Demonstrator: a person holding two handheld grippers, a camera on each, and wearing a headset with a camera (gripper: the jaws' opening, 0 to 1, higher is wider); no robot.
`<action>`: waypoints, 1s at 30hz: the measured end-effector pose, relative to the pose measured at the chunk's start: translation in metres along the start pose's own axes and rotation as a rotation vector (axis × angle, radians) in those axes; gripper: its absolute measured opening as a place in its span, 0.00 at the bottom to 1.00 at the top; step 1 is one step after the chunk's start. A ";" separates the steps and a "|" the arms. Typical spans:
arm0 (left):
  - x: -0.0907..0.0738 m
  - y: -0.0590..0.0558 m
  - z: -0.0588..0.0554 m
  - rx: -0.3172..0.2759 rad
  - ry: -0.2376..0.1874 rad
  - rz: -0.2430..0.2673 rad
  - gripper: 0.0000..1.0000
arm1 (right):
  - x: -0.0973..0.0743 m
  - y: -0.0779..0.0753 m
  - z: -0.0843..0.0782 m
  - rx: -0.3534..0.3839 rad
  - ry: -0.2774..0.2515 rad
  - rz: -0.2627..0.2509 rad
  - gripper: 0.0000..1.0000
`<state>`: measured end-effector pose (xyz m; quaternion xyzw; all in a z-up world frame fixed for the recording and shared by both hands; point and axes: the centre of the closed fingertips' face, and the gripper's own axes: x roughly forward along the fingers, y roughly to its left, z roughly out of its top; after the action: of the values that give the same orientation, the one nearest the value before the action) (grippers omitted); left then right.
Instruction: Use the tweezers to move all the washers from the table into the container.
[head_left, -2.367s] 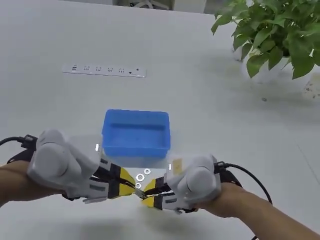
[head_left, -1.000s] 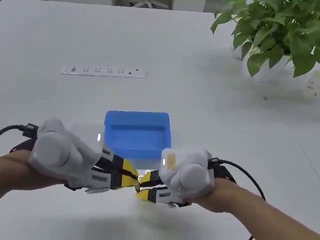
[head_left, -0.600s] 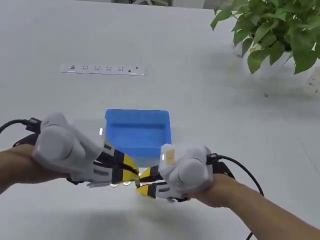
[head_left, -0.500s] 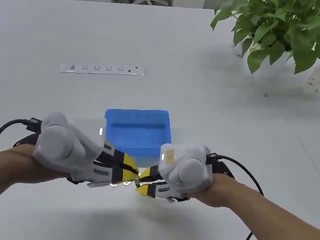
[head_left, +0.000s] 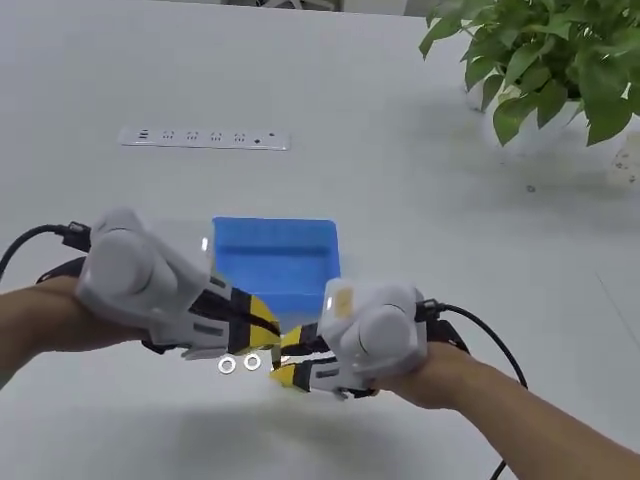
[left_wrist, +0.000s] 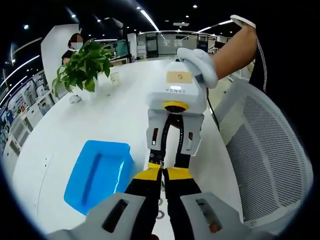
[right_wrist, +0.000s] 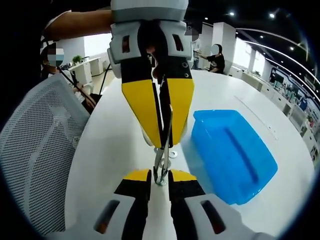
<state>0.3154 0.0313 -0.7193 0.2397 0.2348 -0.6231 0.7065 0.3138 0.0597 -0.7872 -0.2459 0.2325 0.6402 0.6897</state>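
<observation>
Left gripper (head_left: 262, 322) is clamped on the tweezers (right_wrist: 160, 162), and two washers (head_left: 227, 365) lie flat on the table just beneath its jaws. Right gripper (head_left: 292, 368) pinches the tweezers' other end, with the container (head_left: 300, 235) beyond both. The washers look light, hard and slick (likely to skid), so nip one by its rim, through the hole.

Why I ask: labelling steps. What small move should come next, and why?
Probably dip the tweezers, clamped in the left tool, onto the nearer washer: it and a second washer lie on the table outside the blue container.
</observation>
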 end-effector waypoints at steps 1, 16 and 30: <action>0.000 -0.001 0.000 0.002 -0.001 -0.005 0.06 | 0.000 -0.001 0.000 0.002 -0.002 -0.002 0.15; 0.000 -0.003 0.000 0.013 0.006 -0.009 0.06 | 0.000 0.002 0.000 0.015 0.007 0.000 0.11; -0.001 -0.005 -0.002 0.045 0.043 -0.013 0.06 | 0.000 0.002 0.000 0.016 0.022 -0.013 0.11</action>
<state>0.3102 0.0330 -0.7201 0.2673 0.2376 -0.6273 0.6918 0.3114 0.0597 -0.7872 -0.2488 0.2436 0.6309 0.6933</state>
